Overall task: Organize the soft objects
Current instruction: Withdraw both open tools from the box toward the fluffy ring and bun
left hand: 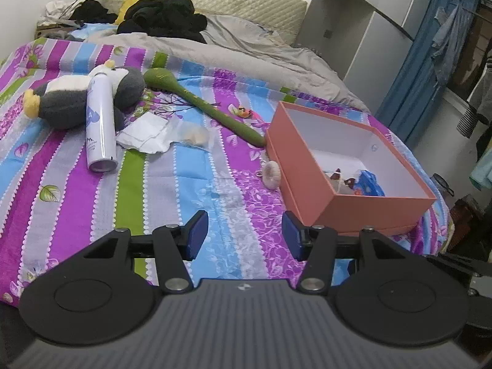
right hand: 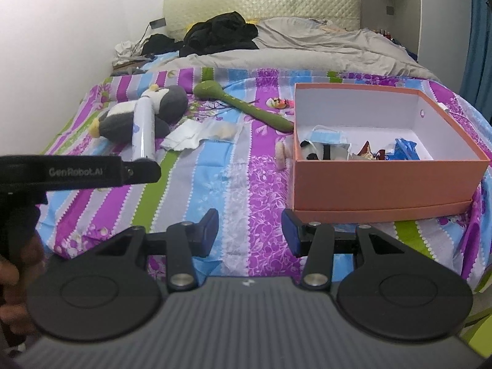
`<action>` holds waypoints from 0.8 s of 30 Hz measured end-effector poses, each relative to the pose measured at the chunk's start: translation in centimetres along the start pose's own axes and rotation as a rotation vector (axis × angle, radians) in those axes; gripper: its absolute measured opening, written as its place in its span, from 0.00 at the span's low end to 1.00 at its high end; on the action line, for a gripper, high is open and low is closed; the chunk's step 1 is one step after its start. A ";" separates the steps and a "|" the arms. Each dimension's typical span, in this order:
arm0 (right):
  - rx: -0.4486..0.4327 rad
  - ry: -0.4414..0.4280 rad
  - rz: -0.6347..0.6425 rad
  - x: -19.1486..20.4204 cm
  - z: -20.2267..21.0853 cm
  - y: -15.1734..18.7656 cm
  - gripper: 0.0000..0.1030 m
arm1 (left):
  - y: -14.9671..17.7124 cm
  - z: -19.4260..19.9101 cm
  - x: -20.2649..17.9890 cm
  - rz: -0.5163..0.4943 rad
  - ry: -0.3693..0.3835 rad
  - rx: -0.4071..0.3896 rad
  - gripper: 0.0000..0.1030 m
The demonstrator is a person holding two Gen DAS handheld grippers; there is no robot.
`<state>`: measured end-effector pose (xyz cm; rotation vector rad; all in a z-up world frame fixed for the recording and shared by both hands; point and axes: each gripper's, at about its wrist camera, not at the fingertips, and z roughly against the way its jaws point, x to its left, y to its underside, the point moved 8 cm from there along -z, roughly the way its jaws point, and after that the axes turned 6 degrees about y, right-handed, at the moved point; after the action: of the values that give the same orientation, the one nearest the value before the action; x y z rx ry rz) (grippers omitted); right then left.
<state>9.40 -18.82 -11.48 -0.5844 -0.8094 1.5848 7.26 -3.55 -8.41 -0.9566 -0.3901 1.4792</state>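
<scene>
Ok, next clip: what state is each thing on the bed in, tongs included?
Box: open, upright, partly filled.
Spray can: lying across the penguin.
Penguin: lying down, outside box.
Green toy: flat, tip by box.
Fluffy keychain: against box, outside.
Left tongs: open, empty.
Right tongs: open, empty.

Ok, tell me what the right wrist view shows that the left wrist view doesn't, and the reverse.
Only the right wrist view: a pale blue face mask inside the orange cardboard box, and the left gripper's black body from the side.
Only the left wrist view: clothes hanging by the blue curtain.
Both: the grey and white plush penguin, white spray can, long green plush toy, and empty open jaws.
</scene>
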 end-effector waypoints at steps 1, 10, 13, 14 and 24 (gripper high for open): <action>0.004 -0.004 0.000 0.0 -0.3 0.1 0.47 | 0.0 -0.4 0.4 0.003 -0.005 0.003 0.57; 0.000 -0.029 0.024 1.2 -3.9 0.9 0.47 | -0.4 -3.8 4.1 0.016 -0.048 0.021 0.58; 0.003 -0.049 0.034 2.2 -5.0 1.1 0.47 | -0.8 -5.1 5.4 0.014 -0.062 0.028 0.61; 0.004 -0.056 0.037 2.6 -5.4 1.1 0.47 | -1.0 -5.6 5.8 0.011 -0.066 0.030 0.62; -0.007 -0.052 0.087 4.8 -9.8 -0.1 0.46 | -3.0 -11.3 8.7 0.016 -0.081 0.049 0.65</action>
<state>16.03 -12.36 -17.22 -0.5921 -0.8382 1.6831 18.66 1.75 -15.71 -0.8651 -0.4038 1.5383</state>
